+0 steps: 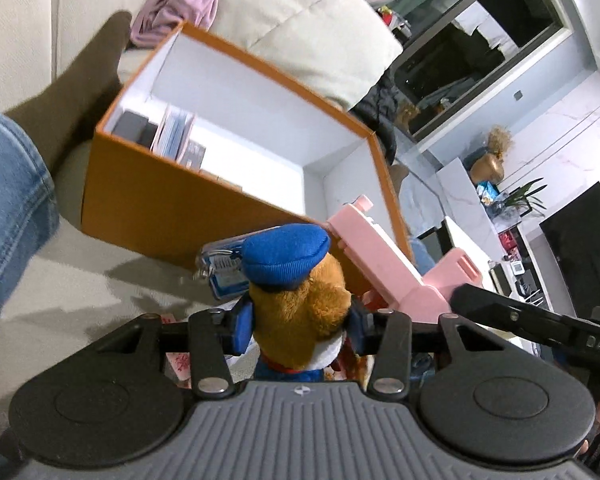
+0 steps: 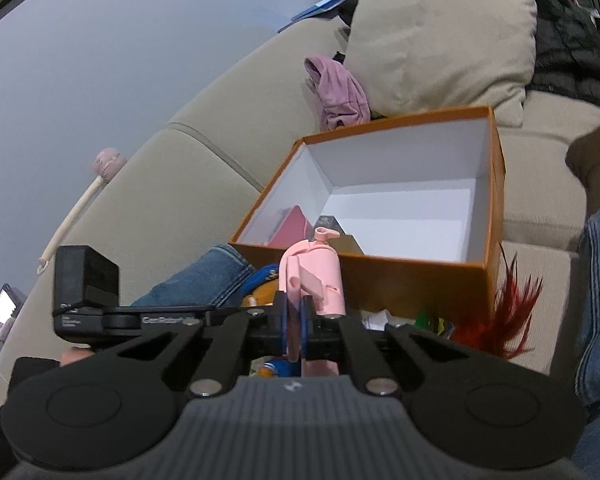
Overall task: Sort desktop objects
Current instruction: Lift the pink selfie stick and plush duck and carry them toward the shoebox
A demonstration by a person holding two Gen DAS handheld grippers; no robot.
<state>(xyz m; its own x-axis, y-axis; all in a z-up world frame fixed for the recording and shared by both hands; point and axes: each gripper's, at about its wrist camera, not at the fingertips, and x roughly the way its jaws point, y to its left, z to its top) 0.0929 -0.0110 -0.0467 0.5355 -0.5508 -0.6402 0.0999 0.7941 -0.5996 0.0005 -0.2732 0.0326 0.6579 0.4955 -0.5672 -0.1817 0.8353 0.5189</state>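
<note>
My left gripper (image 1: pixel 300 326) is shut on a brown plush toy with a blue cap (image 1: pixel 300 280), held just in front of an open orange box (image 1: pixel 168 196) on the sofa. My right gripper (image 2: pixel 296 320) is shut on a pink toy gun (image 2: pixel 316 276), which also shows in the left wrist view (image 1: pixel 384 256). The orange box (image 2: pixel 416 276) lies just beyond it, white inside. The box holds a few small boxes and cards (image 1: pixel 172 136) at one end and a pink item (image 2: pixel 292 224). The plush toy peeks from behind the right gripper (image 2: pixel 260 292).
A beige cushion (image 2: pixel 440 40) and a purple cloth (image 2: pixel 340 88) lie behind the box. A person's jeans leg (image 1: pixel 8 192) and brown sock (image 1: pixel 80 80) rest beside it. Red feathers (image 2: pixel 508 312) and small items lie near the box's front. A blue-labelled packet (image 1: pixel 224 268) lies under the plush.
</note>
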